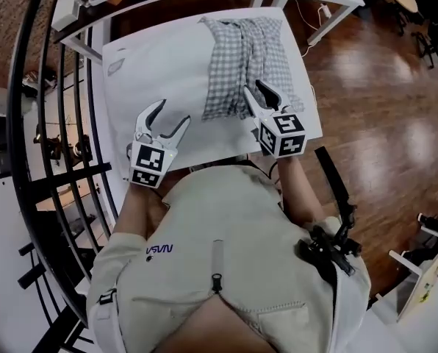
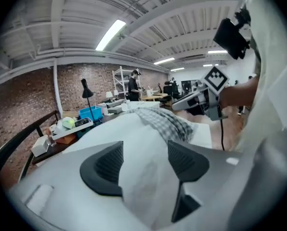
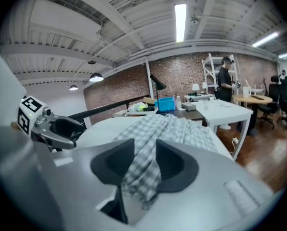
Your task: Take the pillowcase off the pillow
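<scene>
From the head view, the grey-and-white checked cloth pillowcase [image 1: 245,57] lies crumpled on the far right part of a broad white flat surface [image 1: 160,65], whether pillow or table top I cannot tell; the left gripper [image 1: 173,112] sits over the bare white near its front edge, well apart from the pillowcase, its jaws spread wide; the right gripper [image 1: 254,88] reaches onto the near edge of the pillowcase; brown wooden floor [image 1: 366,87] shows to the right. In the left gripper view, the left gripper [image 2: 144,148] has its dark ribbed pads [image 2: 110,163] far apart and holds nothing, with only white surface showing in the gap; the pillowcase lies beyond, and the right gripper is at its near end. In the right gripper view, the right gripper [image 3: 146,158] has its jaws partly apart, with a bunched fold of the pillowcase running between them, not visibly pinched; a blue plastic bin [image 3: 166,104] stands behind.
</scene>
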A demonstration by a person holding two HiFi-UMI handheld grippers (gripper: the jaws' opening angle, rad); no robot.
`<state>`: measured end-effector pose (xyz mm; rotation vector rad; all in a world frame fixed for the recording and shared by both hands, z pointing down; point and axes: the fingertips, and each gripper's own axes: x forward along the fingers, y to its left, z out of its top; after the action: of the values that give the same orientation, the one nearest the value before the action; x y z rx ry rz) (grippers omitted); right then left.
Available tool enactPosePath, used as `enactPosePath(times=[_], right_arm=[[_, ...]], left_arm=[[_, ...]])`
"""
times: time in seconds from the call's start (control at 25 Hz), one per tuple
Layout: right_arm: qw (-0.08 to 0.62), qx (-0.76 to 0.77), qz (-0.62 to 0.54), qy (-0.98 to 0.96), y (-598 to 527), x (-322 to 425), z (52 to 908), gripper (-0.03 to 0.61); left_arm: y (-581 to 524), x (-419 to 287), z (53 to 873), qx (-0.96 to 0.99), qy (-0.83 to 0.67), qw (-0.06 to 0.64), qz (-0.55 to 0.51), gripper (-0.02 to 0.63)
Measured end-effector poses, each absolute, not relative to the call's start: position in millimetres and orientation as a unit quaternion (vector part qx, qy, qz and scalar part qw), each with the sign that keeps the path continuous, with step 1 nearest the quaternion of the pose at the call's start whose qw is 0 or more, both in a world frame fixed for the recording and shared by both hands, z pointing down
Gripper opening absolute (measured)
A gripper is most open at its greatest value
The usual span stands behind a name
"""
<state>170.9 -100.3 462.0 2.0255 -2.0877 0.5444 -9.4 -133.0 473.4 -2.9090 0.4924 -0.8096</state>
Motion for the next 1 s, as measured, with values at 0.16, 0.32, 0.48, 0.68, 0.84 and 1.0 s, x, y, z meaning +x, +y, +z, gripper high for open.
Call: enactPosePath(times=[0.16, 0.32, 0.48, 0.68, 0.84, 1.0], right_arm=[[0.129, 0.662, 0.229, -0.702, -59, 130, 509, 0.138], [0.197, 0.631, 0.265, -0.702, -53, 94, 571, 0.173], [0.253, 0.633, 0.228, -0.695, -78, 86, 589, 0.182], [0.269, 0.689, 0.164, -0.652, -93, 126, 551, 0.009], [0.245, 0.746, 0.125, -0.606, -82, 168, 507, 0.007], [0.241, 0.792, 0.133, -0.545, -51, 226, 496, 0.005]], left_arm=[[-121, -7, 535, -0.931, 0.133, 0.041, -0.339, 0.305], [-133, -6, 556, -0.919, 0.143, 0.064, -0.362, 0.116], [-138, -4, 531, -0.931, 0.143, 0.051, -0.331, 0.012], [-159, -2, 478, -0.94, 0.184, 0.07, -0.277, 0.011], [-195, -13, 442, -0.942, 0.234, 0.055, -0.232, 0.011], [-216, -29, 434, -0.941, 0.256, 0.036, -0.219, 0.011]])
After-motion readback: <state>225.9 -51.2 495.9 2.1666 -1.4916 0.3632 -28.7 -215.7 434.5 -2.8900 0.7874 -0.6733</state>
